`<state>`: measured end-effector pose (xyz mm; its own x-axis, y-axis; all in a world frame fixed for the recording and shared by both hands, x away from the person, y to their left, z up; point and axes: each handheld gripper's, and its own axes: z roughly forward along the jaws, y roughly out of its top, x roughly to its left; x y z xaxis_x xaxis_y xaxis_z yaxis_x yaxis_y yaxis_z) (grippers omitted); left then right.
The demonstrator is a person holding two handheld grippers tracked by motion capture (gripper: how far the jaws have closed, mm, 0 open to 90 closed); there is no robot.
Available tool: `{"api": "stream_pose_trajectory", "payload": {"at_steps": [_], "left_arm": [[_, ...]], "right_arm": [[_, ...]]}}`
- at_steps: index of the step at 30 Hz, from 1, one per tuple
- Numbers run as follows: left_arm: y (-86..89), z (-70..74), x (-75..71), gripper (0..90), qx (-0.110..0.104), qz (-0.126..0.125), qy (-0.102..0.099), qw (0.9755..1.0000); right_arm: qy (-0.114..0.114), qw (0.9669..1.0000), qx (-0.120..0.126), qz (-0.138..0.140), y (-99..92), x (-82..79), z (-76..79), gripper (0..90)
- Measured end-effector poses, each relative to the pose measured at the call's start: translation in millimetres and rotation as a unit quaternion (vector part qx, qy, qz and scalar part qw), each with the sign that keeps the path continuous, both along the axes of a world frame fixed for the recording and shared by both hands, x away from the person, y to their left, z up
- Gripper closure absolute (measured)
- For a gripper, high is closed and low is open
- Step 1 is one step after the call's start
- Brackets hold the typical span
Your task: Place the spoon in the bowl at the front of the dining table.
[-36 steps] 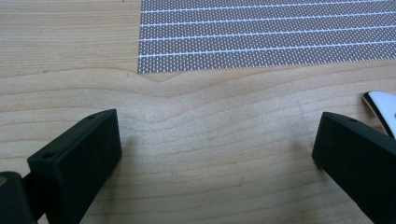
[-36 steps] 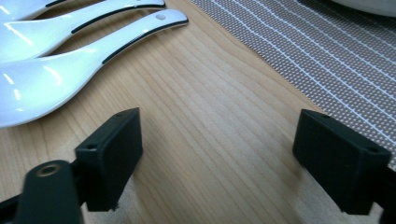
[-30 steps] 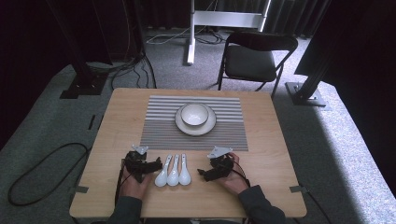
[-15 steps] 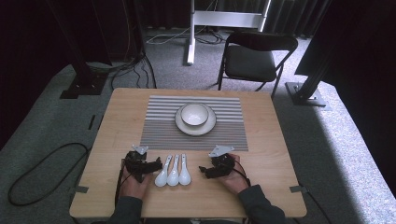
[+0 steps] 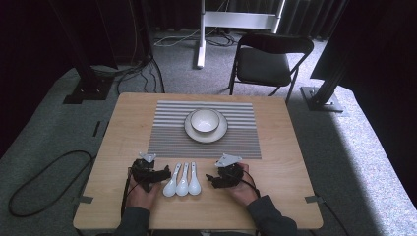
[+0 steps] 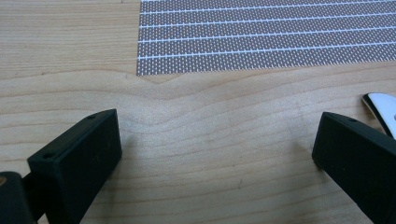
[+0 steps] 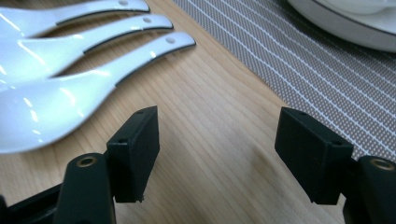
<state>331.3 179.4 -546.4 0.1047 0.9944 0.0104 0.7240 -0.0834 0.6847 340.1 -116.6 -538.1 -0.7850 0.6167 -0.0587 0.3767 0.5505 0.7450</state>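
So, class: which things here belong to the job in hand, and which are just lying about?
Part of the job:
- three white spoons
- left gripper, jaws open
- right gripper, jaws open but just closing, nothing between them

Just lying about:
- bowl on its plate
- striped mat
- folding chair
- floor cable

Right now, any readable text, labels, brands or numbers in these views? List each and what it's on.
None readable.
The three white spoons, bowl, plate and striped placemat carry no print.
The wooden table shows grain and no lettering.
The left gripper and right gripper carry no legible marking.
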Motion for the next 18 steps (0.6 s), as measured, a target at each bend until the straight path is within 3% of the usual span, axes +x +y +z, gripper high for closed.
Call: {"api": "stream_pose_trajectory", "payload": {"at_steps": [5, 10, 18], "left_arm": [[0.0, 0.0, 0.0, 1.7, 0.000, 0.000, 0.000, 1.0000], [0.0, 0.0, 0.1, 1.7, 0.000, 0.000, 0.000, 1.0000], [0.0, 0.0, 0.1, 1.7, 0.000, 0.000, 0.000, 1.0000]], "right_arm": [[-0.001, 0.9999, 0.012, -0.002, 0.1, -1.2, 3.4, 33.4], [0.016, 0.9994, 0.029, -0.007, -0.1, 0.2, 5.4, 34.2], [0.010, 0.9994, 0.034, 0.003, 8.8, -3.9, 10.1, 36.8]]}}
